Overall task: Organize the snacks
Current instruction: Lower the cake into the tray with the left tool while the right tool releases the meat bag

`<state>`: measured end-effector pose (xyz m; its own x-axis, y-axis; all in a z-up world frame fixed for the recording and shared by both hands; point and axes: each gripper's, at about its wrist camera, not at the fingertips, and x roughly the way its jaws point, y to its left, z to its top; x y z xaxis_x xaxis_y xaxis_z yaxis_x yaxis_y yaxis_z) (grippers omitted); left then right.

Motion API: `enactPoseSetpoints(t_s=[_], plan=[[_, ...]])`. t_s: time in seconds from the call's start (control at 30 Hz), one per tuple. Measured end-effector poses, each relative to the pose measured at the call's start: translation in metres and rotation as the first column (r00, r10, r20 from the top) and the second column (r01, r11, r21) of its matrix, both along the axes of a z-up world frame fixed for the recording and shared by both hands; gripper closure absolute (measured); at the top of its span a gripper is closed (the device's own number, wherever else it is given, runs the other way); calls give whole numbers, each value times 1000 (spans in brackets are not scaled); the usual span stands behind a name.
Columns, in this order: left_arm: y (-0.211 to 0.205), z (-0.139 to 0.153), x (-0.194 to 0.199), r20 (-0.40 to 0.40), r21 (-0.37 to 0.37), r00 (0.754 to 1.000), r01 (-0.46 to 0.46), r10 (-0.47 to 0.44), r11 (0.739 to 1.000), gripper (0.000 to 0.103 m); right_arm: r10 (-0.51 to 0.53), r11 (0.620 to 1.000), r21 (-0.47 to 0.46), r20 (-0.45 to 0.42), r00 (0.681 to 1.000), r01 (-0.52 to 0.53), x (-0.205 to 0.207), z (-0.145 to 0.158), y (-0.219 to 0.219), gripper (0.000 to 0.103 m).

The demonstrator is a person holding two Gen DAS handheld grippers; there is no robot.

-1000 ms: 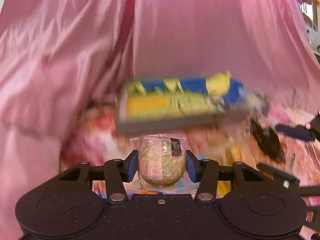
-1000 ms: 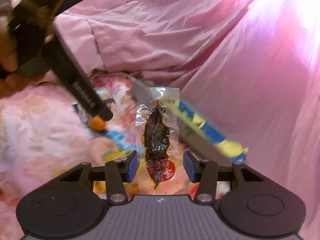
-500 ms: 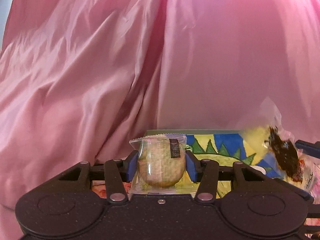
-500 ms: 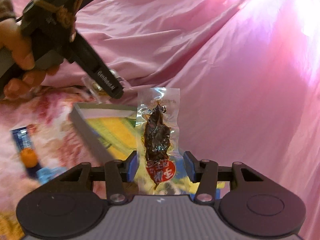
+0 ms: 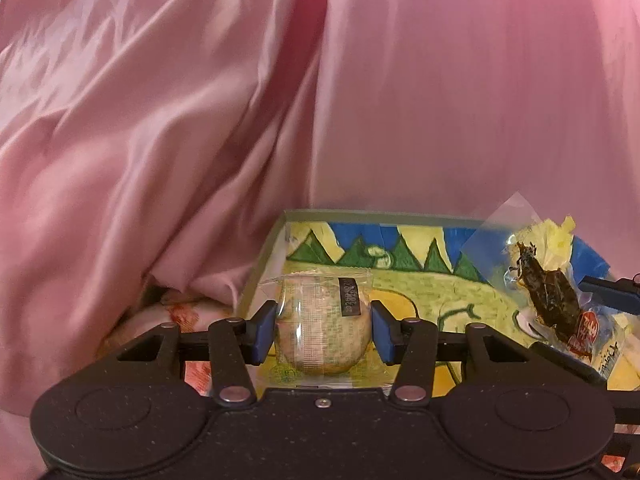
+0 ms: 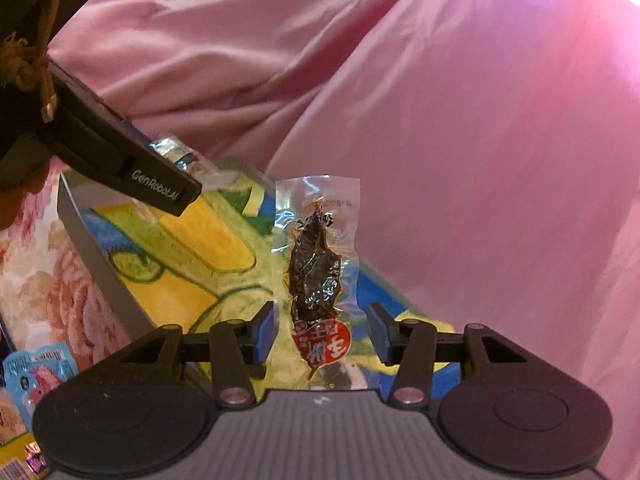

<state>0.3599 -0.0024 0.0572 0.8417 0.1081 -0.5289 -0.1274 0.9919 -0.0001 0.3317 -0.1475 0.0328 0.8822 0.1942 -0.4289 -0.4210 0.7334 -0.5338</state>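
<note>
Left gripper (image 5: 323,330) pinches a round, clear-wrapped cake (image 5: 322,326); right gripper (image 6: 322,334) pinches a clear pouch (image 6: 318,276) of dark meat above the painted box (image 5: 432,280).

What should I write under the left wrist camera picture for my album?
Left claw holds a wrapped round cake over a painted tray, beside a dark meat snack packet.

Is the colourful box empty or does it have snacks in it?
Looks empty: the box's painted floor shows bare; both snacks hang in the fingers above it.
</note>
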Motion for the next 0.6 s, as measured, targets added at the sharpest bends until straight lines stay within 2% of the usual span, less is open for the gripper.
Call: enactPoseSetpoints(t_s=[0.2, 0.27, 0.3, 0.33, 0.47, 0.6], plan=[[-1, -11, 3, -57, -33, 998, 15, -17, 999, 51, 3, 1000, -19, -30, 1000, -4, 6, -7, 0, 50], [0, -12, 3, -71, -52, 997, 13, -17, 999, 44, -2, 1000, -17, -39, 999, 1, 9, -7, 3, 49], [1, -11, 2, -73, -57, 997, 10, -14, 998, 37, -7, 1000, -12, -46, 999, 6, 13, -6, 4, 49], [1, -10, 1, -70, -61, 998, 6, -11, 998, 31, -16, 1000, -6, -52, 999, 15, 14, -6, 4, 45], [4, -1, -9, -38, -66, 999, -4, 2, 998, 21, -33, 999, 20, -50, 998, 35, 19, 0, 0, 26], [7, 10, -24, 8, -86, 1000, -9, 10, 996, 9, -34, 997, 75, -14, 999, 35, 8, 8, -8, 21]])
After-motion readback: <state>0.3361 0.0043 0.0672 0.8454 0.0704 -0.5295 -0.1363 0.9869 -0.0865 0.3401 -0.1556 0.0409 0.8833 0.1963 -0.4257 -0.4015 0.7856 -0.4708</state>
